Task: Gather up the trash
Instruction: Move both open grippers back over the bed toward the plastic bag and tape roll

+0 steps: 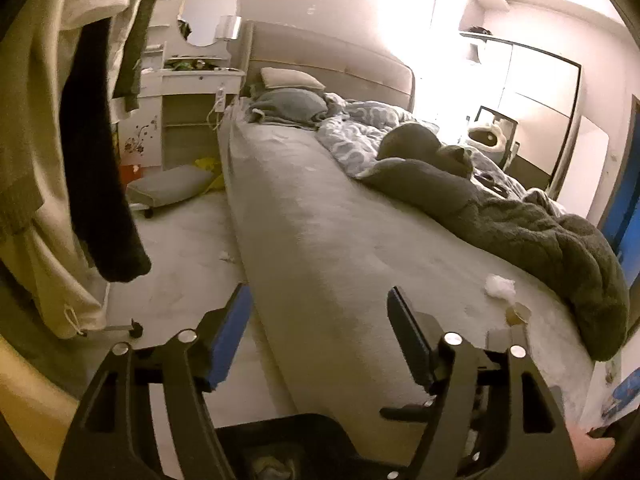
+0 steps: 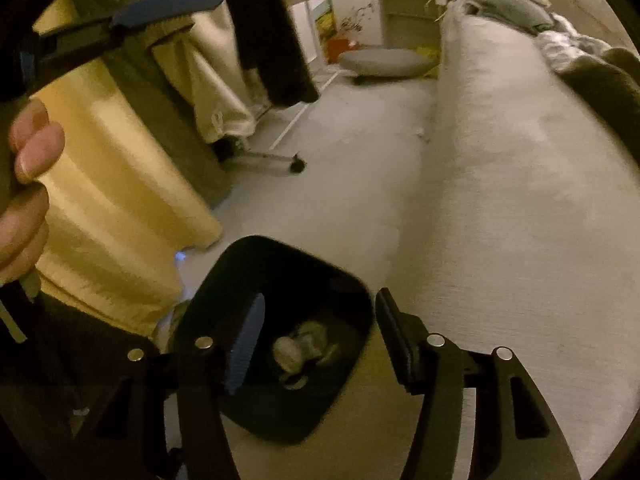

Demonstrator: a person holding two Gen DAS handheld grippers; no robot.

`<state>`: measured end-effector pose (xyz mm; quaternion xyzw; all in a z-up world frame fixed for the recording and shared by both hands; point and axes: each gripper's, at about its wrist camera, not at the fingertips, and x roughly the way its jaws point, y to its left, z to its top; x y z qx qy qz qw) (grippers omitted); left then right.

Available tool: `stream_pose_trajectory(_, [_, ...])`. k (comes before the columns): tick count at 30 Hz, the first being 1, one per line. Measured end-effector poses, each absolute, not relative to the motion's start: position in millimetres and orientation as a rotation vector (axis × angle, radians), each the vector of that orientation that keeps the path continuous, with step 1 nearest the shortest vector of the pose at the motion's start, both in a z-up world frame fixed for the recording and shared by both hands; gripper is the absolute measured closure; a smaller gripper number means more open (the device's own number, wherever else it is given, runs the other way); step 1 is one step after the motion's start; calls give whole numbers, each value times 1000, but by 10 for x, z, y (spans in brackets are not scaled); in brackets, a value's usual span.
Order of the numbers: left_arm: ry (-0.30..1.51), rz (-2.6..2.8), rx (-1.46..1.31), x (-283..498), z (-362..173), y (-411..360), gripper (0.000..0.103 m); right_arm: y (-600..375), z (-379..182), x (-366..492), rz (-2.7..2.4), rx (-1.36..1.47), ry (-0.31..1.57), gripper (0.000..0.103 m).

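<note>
**Both hand-held grippers empty, bin below the right one, trash left on bed and floor**

Left wrist view, left to right:
- Hanging clothes [image 1: 80,120] fill the left edge, on a wheeled rack; one caster [image 1: 137,329] sits on the floor.
- White dressing desk [image 1: 192,80] with round mirror at far left of the room, grey cushion [image 1: 170,187] on the floor in front of it.
- Small white scrap [image 1: 225,256] on the floor, right beside the mattress edge.
- Left hand-held gripper [image 1: 316,320] points forward and slightly down along the bed's near edge. Jaws wide apart, nothing between them.
- Bed [image 1: 320,220] runs away to the headboard. Crumpled white tissue [image 1: 499,285] lies on the bare sheet, a small brownish bit [image 1: 518,312] just beside it, both near the dark blanket [image 1: 560,248].

Right wrist view, left to right:
- A hand [image 2: 24,184] at the left edge grips the other gripper's handle; its blue finger [image 2: 168,2] shows at top left.
- Yellow fabric [image 2: 120,208] hangs beside it.
- Right hand-held gripper [image 2: 320,320] tilts steeply down, directly over the black bin [image 2: 240,264] on the floor beside the bed. Jaws part-open, gripping nothing.
- Pale crumpled trash [image 2: 294,354] lies in the bin bottom, seen between the fingers.
- Mattress side fills the right half. View is motion-blurred.
</note>
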<state>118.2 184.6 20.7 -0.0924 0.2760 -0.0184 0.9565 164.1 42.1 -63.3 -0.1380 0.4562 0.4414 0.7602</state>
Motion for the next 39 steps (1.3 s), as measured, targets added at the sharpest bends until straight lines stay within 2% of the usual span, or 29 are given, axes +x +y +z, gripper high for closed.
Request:
stream_pose_trajectory(19, [557, -129, -155, 1459, 281, 1155, 24, -670, -211, 2110, 688, -186, 780, 33])
stream_pose_trajectory(24, [585, -142, -154, 1510, 249, 1072, 23, -920, -220, 2213, 614, -164, 764, 28])
stream_pose_trajectory(27, [581, -145, -146, 1539, 262, 1025, 19, -1023, -206, 2244, 586, -152, 747, 25])
stream_pose_trajectory(39, [613, -191, -147, 1753, 149, 614, 12, -1662, -304, 2468, 435, -82, 724, 21])
